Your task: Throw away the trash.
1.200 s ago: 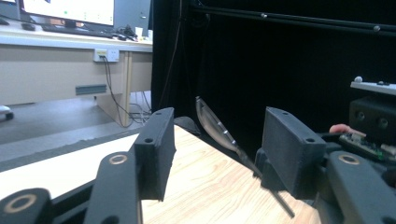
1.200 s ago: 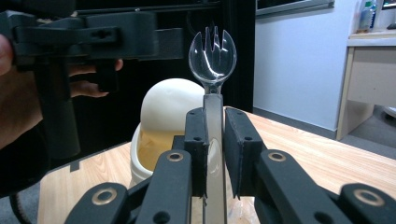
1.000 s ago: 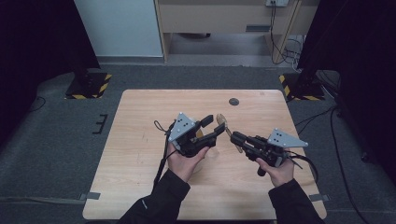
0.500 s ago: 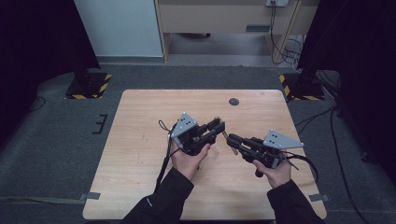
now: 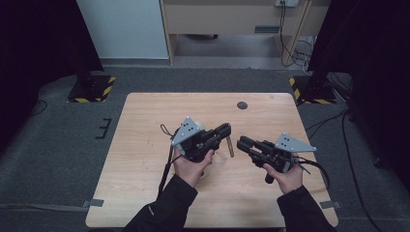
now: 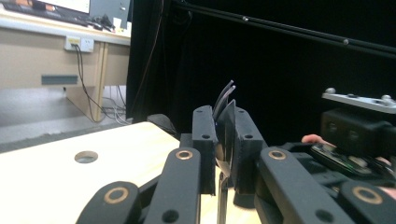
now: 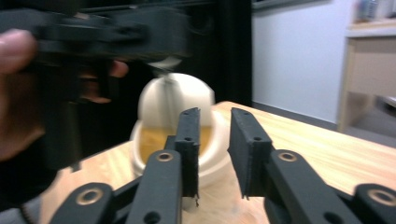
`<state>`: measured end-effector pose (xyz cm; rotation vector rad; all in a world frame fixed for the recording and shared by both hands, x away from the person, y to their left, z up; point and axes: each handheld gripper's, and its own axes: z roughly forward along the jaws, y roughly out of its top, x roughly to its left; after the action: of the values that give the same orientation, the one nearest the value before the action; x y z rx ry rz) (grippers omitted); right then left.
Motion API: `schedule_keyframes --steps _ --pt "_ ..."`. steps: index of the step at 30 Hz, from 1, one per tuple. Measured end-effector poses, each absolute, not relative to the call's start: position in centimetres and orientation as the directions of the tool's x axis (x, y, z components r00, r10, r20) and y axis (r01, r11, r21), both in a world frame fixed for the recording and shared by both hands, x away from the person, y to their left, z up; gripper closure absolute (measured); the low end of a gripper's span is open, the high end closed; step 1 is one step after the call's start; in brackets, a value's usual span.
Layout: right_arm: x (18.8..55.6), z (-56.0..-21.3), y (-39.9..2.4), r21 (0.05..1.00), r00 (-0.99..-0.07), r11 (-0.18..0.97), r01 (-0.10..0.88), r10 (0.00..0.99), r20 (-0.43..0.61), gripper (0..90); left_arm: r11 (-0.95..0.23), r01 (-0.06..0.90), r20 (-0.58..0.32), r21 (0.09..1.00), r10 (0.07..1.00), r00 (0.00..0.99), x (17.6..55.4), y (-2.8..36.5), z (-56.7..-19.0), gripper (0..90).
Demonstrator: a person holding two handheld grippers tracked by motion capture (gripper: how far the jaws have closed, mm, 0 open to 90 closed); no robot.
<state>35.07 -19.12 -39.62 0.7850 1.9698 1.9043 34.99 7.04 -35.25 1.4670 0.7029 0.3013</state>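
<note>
On the surface [image 5: 145,193], no readable writing; one spoon [image 5: 230,146] pinched in left hand-held gripper [image 5: 226,131]; one cup [image 7: 175,135]; right hand-held gripper [image 5: 240,143] slightly parted, empty, just opening.

- A second ago our left tool [image 5: 226,131] stood with its jaws apart beside a thin utensil [image 5: 230,146]; they have just been closing and now pinch it.
- The utensil has tipped from slanting up and right to hanging from the jaws over the surface [image 5: 145,159].
- Our right tool [image 5: 241,143] has its jaws just opening slightly, with nothing between them.
</note>
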Motion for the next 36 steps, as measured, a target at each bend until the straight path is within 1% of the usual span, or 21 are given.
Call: schedule_keyframes --steps 6,9,18,23,25,36 --pt "36.2 -41.1 -20.7 0.973 -0.731 -0.001 0.233 0.659 0.176 61.2 0.098 0.178 -0.201 0.979 0.609 0.767 34.1 9.0 -34.6 82.5" --pt "36.9 -42.3 -21.5 0.964 -0.698 0.052 0.262 0.7 0.152 56.0 0.097 0.155 -0.182 0.983 0.618 0.765 33.7 10.2 -34.4 82.4" --pt "38.6 -46.6 -24.5 0.907 -0.569 0.118 0.404 0.809 0.148 40.8 0.073 0.085 -0.112 0.994 0.653 0.749 32.3 13.3 -33.7 82.5" --pt "39.2 -48.3 -25.4 0.875 -0.533 0.139 0.463 0.833 0.15 38.4 0.057 0.071 -0.091 0.996 0.664 0.742 32.4 14.0 -33.8 82.4" --pt "39.4 -48.7 -25.5 0.869 -0.528 0.147 0.472 0.837 0.145 37.5 0.045 0.067 -0.08 0.997 0.666 0.742 32.6 14.0 -34.2 82.4" --pt "39.7 -49.4 -25.2 0.854 -0.544 0.194 0.483 0.831 0.119 35.5 -0.031 0.095 -0.049 0.995 0.683 0.729 34.3 13.3 -37.0 82.4"
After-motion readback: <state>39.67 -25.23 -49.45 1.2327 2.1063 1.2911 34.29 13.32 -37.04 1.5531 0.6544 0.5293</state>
